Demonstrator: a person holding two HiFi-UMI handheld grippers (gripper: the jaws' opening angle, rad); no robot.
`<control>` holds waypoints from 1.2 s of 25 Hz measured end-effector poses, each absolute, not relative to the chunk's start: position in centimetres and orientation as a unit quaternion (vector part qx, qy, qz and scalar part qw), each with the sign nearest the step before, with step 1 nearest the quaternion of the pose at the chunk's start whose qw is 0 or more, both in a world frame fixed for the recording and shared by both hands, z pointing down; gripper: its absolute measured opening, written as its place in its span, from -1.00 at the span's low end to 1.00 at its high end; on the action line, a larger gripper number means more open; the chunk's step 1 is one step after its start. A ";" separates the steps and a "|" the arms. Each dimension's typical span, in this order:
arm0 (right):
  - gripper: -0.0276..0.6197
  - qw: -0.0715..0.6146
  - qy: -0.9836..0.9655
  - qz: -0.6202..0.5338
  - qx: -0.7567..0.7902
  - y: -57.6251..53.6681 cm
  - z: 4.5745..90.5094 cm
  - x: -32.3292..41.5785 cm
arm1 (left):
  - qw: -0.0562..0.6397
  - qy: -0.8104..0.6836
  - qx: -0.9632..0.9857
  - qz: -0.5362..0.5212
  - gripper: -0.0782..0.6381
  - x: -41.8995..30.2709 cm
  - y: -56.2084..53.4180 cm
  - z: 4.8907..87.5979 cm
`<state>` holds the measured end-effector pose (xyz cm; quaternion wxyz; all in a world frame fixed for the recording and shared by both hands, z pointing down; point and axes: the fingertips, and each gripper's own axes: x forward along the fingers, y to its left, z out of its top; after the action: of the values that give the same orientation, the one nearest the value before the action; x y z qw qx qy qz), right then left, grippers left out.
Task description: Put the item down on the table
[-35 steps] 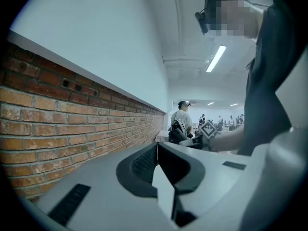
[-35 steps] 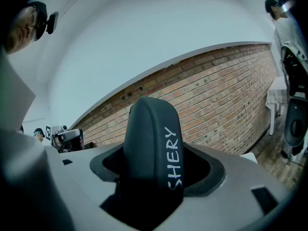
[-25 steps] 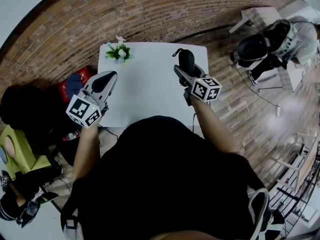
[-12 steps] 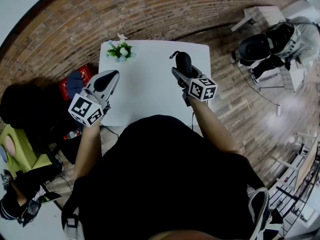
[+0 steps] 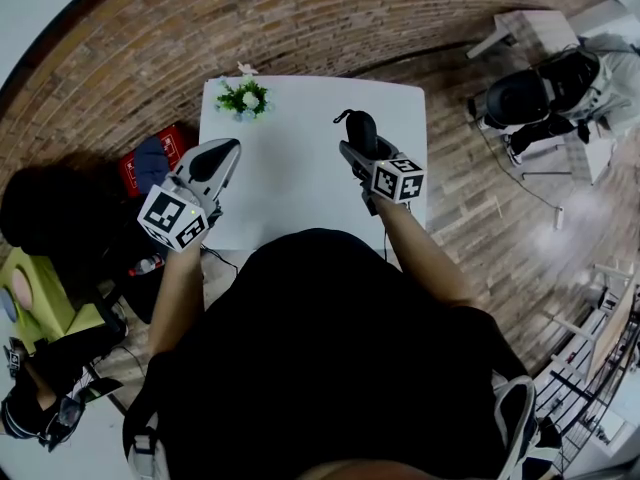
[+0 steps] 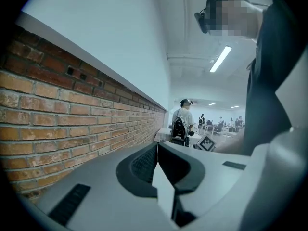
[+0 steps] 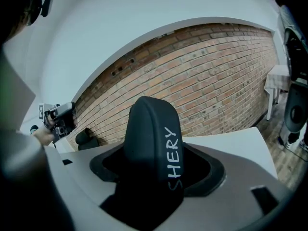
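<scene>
- You are gripping a black case, lettered "SHERY", with the right gripper, its jaws standing wide around it.
- You are holding that case over the right part of the white table. Whether it touches the top cannot be told, so the putting-down looks unfinished.
- You are carrying the left gripper with its jaws closed on nothing, by the table's left edge.
- What seems left is resting the case on the top and letting go.
</scene>
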<state>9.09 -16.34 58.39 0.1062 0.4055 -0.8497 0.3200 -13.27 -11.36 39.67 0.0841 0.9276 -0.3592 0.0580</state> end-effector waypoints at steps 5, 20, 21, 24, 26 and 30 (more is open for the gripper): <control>0.15 0.117 -0.845 0.330 0.403 -16.2 60.0 8.6 | 0.085 -0.362 0.926 0.060 -0.75 -14.0 -12.0 39.8; 0.15 0.156 -0.842 0.348 0.381 -15.6 64.2 7.0 | 0.102 -0.359 0.925 0.070 -0.75 -13.8 -12.6 41.3; 0.15 0.158 -0.842 0.349 0.380 -15.7 64.4 6.9 | 0.103 -0.360 0.924 0.070 -0.75 -13.7 -12.7 41.4; 0.15 0.171 -0.841 0.349 0.377 -15.8 65.4 6.8 | 0.106 -0.362 0.923 0.071 -0.75 -13.7 -12.9 41.7; 0.15 0.178 -0.838 0.352 0.376 -15.7 66.2 6.8 | 0.108 -0.362 0.923 0.073 -0.75 -13.9 -12.9 41.9; 0.15 0.190 -0.834 0.358 0.373 -15.7 67.5 6.6 | 0.112 -0.365 0.921 0.077 -0.75 -14.3 -13.2 42.3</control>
<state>6.63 -15.75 67.48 0.1896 0.3734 -0.8345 0.3582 -14.34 -13.16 42.34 0.1119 0.9211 -0.3648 0.0767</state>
